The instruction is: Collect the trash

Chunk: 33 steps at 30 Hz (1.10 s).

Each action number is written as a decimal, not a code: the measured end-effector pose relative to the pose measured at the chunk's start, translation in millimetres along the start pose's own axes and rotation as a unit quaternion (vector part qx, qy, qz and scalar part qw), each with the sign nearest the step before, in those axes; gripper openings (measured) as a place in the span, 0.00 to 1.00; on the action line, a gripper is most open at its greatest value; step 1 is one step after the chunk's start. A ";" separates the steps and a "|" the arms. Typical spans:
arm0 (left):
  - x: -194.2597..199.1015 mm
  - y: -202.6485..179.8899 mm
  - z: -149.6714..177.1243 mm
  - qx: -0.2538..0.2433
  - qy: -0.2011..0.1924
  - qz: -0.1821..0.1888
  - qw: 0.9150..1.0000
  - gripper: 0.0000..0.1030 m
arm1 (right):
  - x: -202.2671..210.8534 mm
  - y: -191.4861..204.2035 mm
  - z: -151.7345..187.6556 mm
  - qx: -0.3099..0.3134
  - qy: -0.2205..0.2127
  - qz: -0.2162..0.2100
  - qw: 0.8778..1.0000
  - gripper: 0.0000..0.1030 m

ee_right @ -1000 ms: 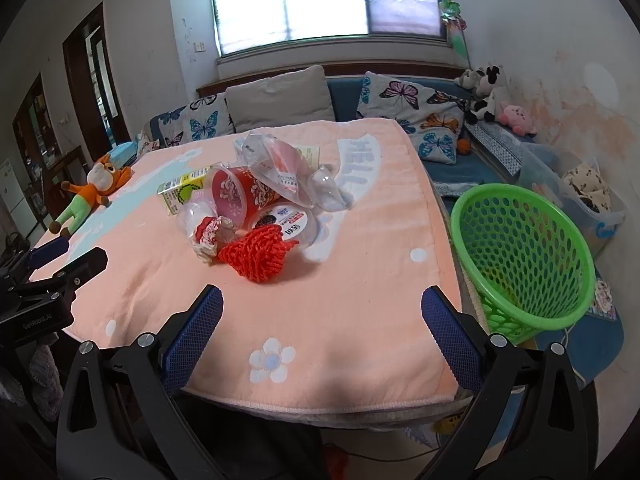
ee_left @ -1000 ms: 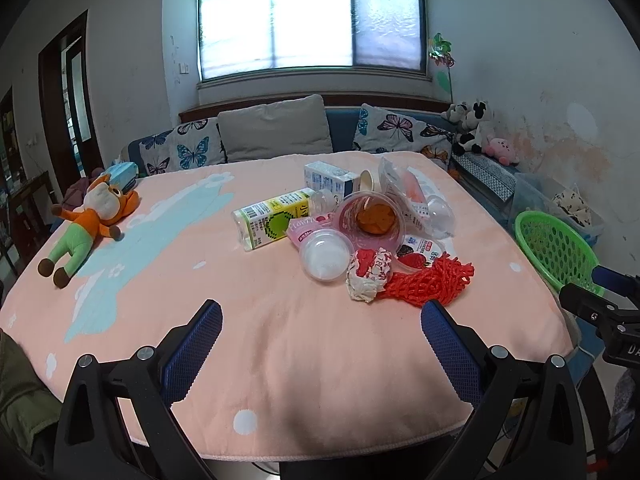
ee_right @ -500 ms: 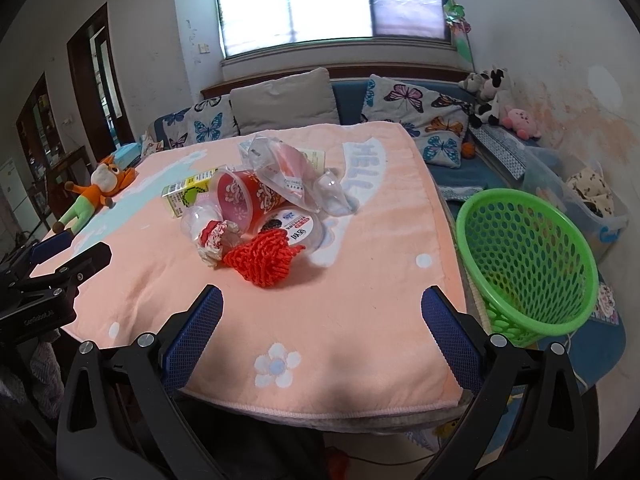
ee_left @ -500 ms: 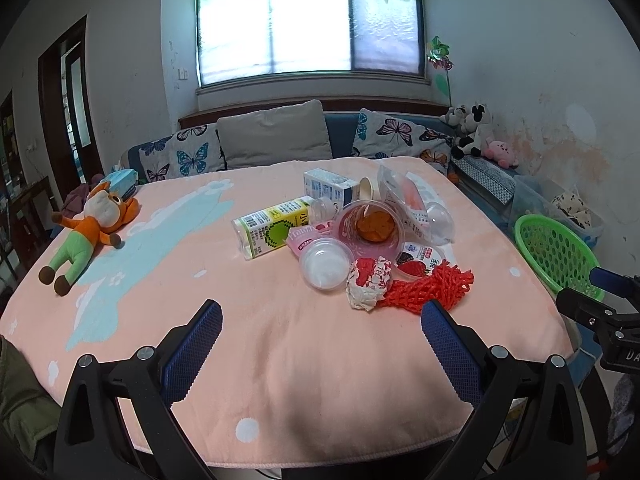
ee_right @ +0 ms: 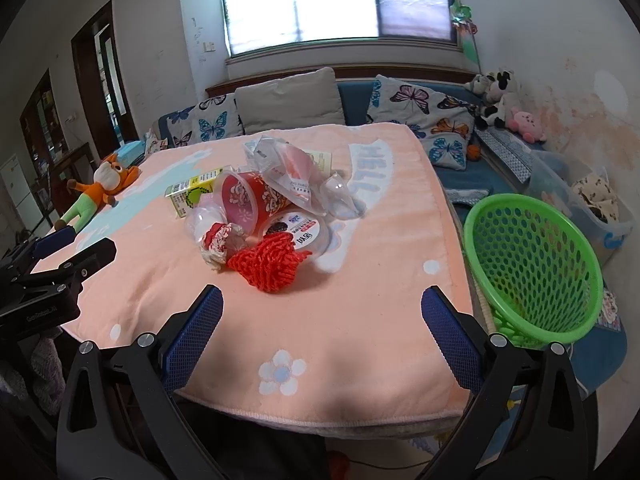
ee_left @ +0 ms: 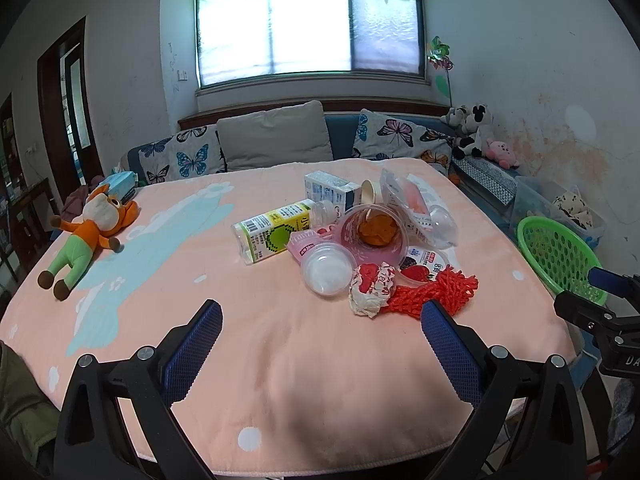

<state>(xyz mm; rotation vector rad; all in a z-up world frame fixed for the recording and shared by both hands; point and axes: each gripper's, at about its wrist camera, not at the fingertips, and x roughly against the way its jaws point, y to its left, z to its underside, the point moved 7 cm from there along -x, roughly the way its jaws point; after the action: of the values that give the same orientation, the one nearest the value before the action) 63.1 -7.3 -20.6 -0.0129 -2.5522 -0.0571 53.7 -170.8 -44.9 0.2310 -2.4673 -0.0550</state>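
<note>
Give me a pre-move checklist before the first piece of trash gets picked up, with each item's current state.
1. Right gripper open and empty: ok.
2. Left gripper open and empty: ok.
3. Green basket beside the table's right edge, mouth unobstructed: ok.
4. Red mesh net is the nearest trash to the right gripper, nothing lying on top of it: ok.
5. Crumpled wrapper apart from the net: not ok, they touch.
6. Basket empty: cannot tell, its bottom is partly hidden.

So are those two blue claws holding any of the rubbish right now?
No. The left gripper and the right gripper are both open and empty, above the near table edge, short of the red net and the other trash.
</note>
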 end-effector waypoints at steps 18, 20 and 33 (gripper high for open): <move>-18.4 4.2 -10.8 0.000 0.007 -0.003 1.000 0.94 | -15.3 3.4 -8.1 0.007 0.010 -0.015 1.000 0.92; -21.9 5.6 -10.2 0.002 0.009 -0.004 1.000 0.94 | -20.3 6.3 -8.3 0.012 0.014 -0.019 1.000 0.92; -42.3 22.8 -10.3 0.017 0.021 -0.006 1.000 0.93 | -72.1 28.8 -7.2 0.035 0.058 -0.055 0.996 0.82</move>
<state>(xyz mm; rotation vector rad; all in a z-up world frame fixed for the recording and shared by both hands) 104.6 15.1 -34.7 0.0176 -2.5106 -0.0193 109.5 -129.4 -80.3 0.3892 -2.3422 -0.0020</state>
